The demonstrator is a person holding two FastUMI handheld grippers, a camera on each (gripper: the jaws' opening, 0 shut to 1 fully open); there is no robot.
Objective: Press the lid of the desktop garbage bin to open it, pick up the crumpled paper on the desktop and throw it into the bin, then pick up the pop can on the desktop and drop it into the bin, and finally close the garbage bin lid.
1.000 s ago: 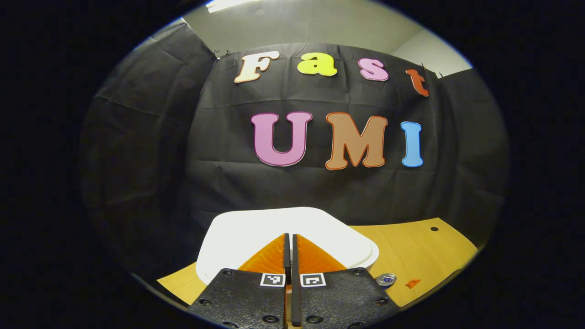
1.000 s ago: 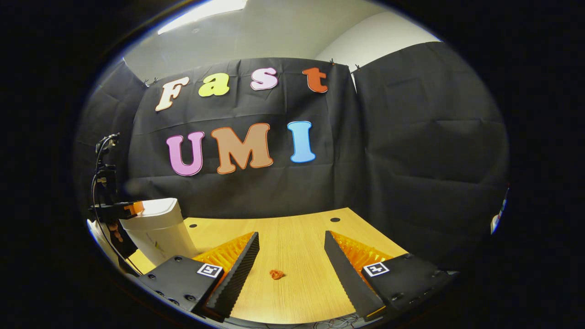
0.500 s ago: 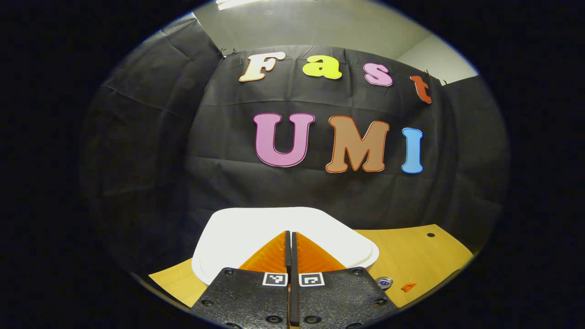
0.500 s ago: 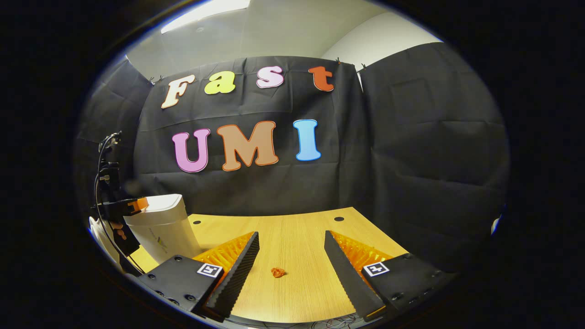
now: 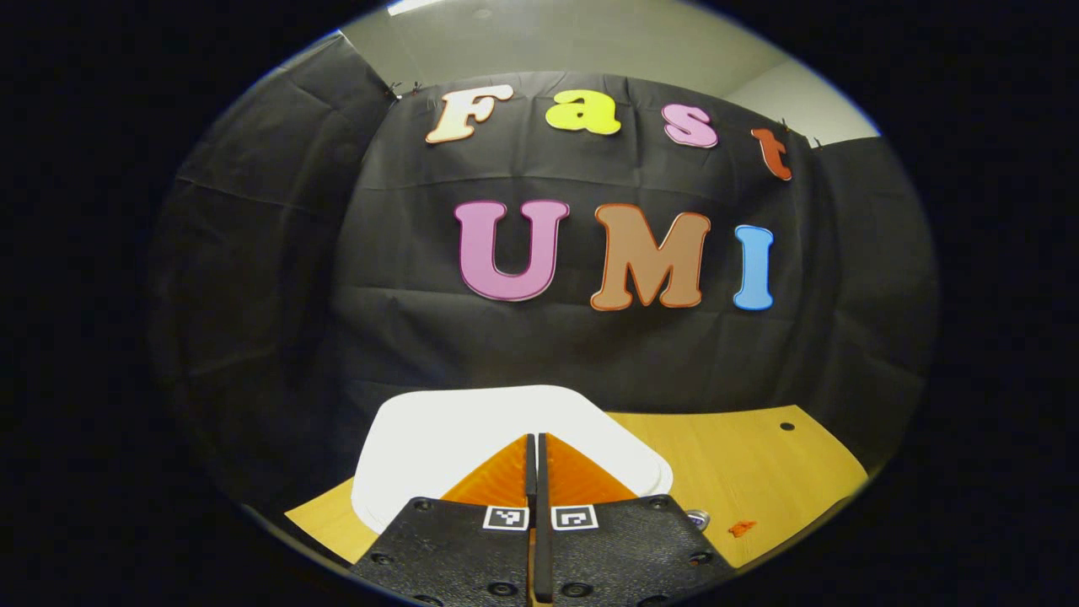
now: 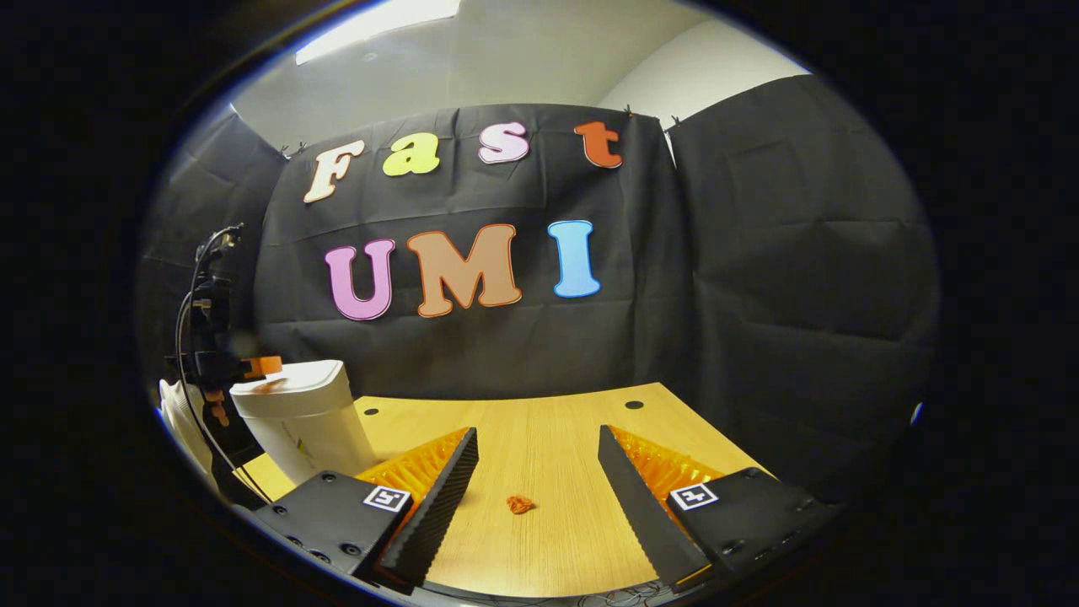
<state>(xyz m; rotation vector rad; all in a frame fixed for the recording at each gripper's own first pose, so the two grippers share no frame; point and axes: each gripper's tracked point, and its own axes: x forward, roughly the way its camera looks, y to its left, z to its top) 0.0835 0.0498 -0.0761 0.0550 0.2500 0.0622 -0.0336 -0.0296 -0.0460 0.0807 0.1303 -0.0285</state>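
Since the lid (image 5: 472, 426) is still flat on the bin (image 6: 308, 421), the pressing step looks unfinished, and the left gripper (image 5: 533, 447) sits over it with its two fingers brought together edge to edge and nothing between them. From the left gripper view I cannot tell whether the tips actually touch the lid or sit just above it. That lid is a smooth, hard white plate, probably sprung, so a firm push with joined tips should suit it better than any pinch; it may be slick, so the push is safest away from the edge.

Once the bin opens, the paper (image 6: 520, 504) comes next. It is a small orange wad lying on the desk (image 6: 539, 438) between the fingers of the right gripper (image 6: 538, 468), which is spread wide and empty. It should be light and soft, crushing easily, so a pinch across its middle will do. The can (image 5: 696, 518) is mostly hidden behind the left gripper's body; I judge it light, rigid and smooth-walled, best taken across its sides.

From the right gripper view you get the bin's tapered side wall and the other gripper at its top, which the left gripper view cannot give. From the left gripper view you get the lid from above, the can's top and the paper (image 5: 742, 529) off to the right
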